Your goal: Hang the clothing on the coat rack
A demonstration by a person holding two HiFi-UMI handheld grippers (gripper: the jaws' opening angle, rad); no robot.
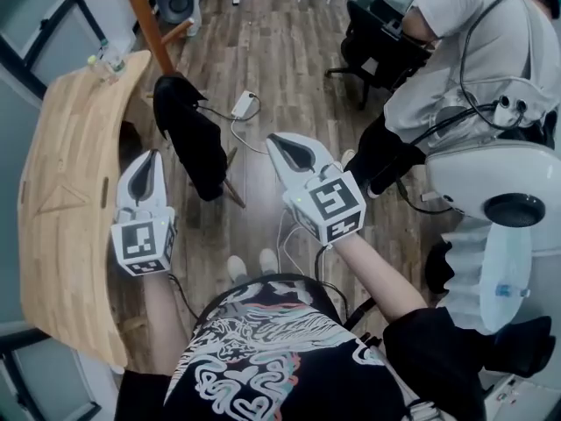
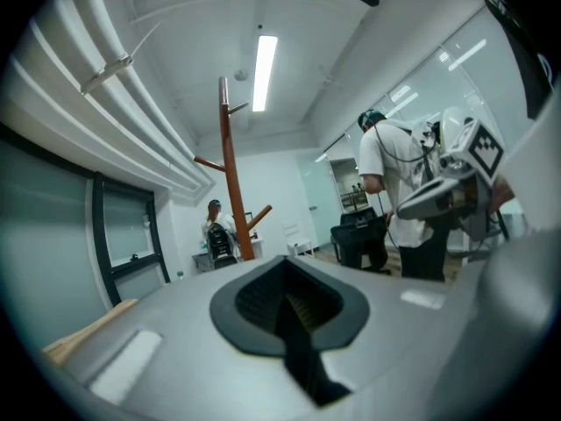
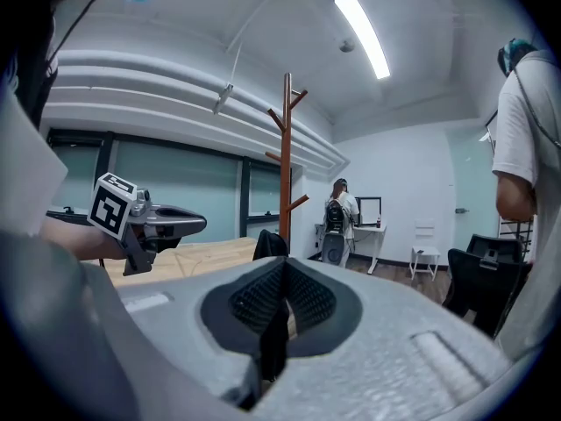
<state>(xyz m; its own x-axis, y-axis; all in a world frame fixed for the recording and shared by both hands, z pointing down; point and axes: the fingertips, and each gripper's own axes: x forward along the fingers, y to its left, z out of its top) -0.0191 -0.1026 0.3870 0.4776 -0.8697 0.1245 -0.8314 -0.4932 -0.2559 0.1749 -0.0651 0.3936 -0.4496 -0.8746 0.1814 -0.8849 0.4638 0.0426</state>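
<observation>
Clothing [image 1: 188, 139] on rack [image 1: 147, 16] — left gripper [image 1: 150, 158], right gripper [image 1: 277, 141] closed

1. Pale wooden table [image 1: 61, 200] with a curved edge, along the left of my head view; a small bottle [image 1: 112, 57] stands at its far end.
2. Wood-plank floor [image 1: 289, 60], with a white power adapter [image 1: 244, 104] and its cable lying on it.
3. Black office chair [image 1: 372, 42], far right.
4. Person in a white shirt [image 1: 478, 51], bent over beside that chair.
5. Second person wearing a backpack [image 3: 336, 222] — I see them at a white desk [image 3: 372, 232] across the room.
6. Ceiling strip light [image 3: 361, 35] — lit.
</observation>
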